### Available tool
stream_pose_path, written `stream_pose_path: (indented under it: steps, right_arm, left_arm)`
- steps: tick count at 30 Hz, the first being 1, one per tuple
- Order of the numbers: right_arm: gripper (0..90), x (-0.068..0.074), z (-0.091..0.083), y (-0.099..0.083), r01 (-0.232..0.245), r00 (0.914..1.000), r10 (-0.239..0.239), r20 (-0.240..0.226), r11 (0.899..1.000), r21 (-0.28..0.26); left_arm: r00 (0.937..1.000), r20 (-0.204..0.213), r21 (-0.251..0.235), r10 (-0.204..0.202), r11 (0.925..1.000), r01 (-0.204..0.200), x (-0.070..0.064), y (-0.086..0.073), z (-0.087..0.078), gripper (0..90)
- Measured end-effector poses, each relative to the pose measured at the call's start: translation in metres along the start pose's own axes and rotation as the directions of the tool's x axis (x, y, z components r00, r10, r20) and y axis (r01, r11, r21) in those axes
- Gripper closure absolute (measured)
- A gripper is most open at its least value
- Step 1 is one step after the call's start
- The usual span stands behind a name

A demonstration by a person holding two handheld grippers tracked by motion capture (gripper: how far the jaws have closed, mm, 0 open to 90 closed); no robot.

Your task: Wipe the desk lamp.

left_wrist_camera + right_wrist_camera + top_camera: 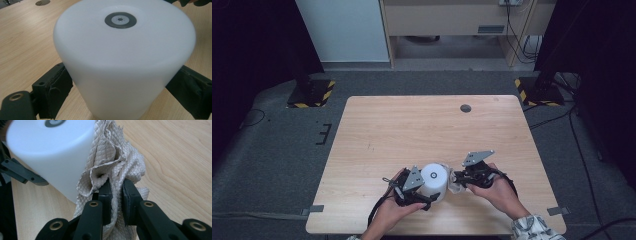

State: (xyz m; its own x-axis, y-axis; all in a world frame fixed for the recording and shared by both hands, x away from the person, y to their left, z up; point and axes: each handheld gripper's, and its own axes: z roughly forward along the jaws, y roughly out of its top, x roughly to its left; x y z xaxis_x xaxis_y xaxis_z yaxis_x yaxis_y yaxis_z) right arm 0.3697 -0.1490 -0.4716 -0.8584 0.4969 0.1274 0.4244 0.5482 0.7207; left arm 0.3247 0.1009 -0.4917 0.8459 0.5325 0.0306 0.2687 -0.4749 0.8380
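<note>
A white cylinder-shaped container (434,181) with a dark round mark on its top stands near the table's front edge. My left gripper (424,196) is shut on the container (120,62), one jaw against each side of its lower body. My right gripper (457,179) is shut on a crumpled beige quilted cloth (117,165), which presses against the container (47,152) on its right side. In the high view the cloth (455,186) shows as a small pale wad between the container and my right hand.
The wooden table (422,125) has a dark round grommet (466,108) near its far edge. Grey carpet surrounds the table, with two stand bases marked in yellow and black (311,93) at the back corners and cables on the right.
</note>
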Motion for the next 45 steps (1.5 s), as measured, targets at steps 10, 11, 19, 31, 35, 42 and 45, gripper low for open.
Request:
stream_pose_path:
  steps: [10, 11, 19, 31, 35, 42, 45]
  right_arm:
    - [79.8, 0.000, -0.018, 0.018, 0.022, 0.9997, -0.021, 0.009, 0.998, -0.053]
    - [79.8, 0.000, -0.019, 0.020, 0.026, 0.9997, -0.025, 0.007, 0.998, -0.052]
    - [79.8, -0.002, -0.003, 0.012, 0.014, 0.9999, -0.014, -0.002, 1.000, 0.002]
    - [79.7, 0.002, -0.014, 0.013, 0.026, 0.9995, -0.025, 0.020, 0.999, -0.033]
    - [79.7, 0.005, -0.017, 0.014, 0.031, 0.9992, -0.030, 0.025, 0.999, -0.036]
    - [79.7, 0.001, -0.001, 0.007, 0.022, 0.9996, -0.022, 0.018, 1.000, -0.001]
    - [79.7, -0.002, 0.008, 0.002, 0.012, 0.9998, -0.013, 0.013, 1.000, 0.020]
  left_arm:
    - [1.0000, 0.002, 0.007, 0.002, 1.0000, -0.002, 0.000, 0.000, 0.001, 8.0]
    - [1.0000, 0.002, 0.007, 0.002, 1.0000, -0.002, 0.000, 0.000, 0.001, 8.0]
    - [1.0000, 0.002, 0.013, 0.008, 0.9999, -0.008, 0.000, 0.001, 0.000, 8.0]
    - [1.0000, -0.002, 0.015, 0.003, 0.9999, -0.003, -0.001, 0.001, 0.001, 8.0]
    - [1.0000, -0.002, 0.016, 0.004, 0.9999, -0.004, -0.002, 0.001, 0.001, 7.9]
    - [1.0000, 0.002, 0.019, 0.002, 0.9998, -0.002, -0.002, 0.001, 0.002, 7.8]
    - [1.0000, 0.003, 0.019, 0.002, 0.9998, -0.002, -0.001, 0.001, 0.002, 7.8]
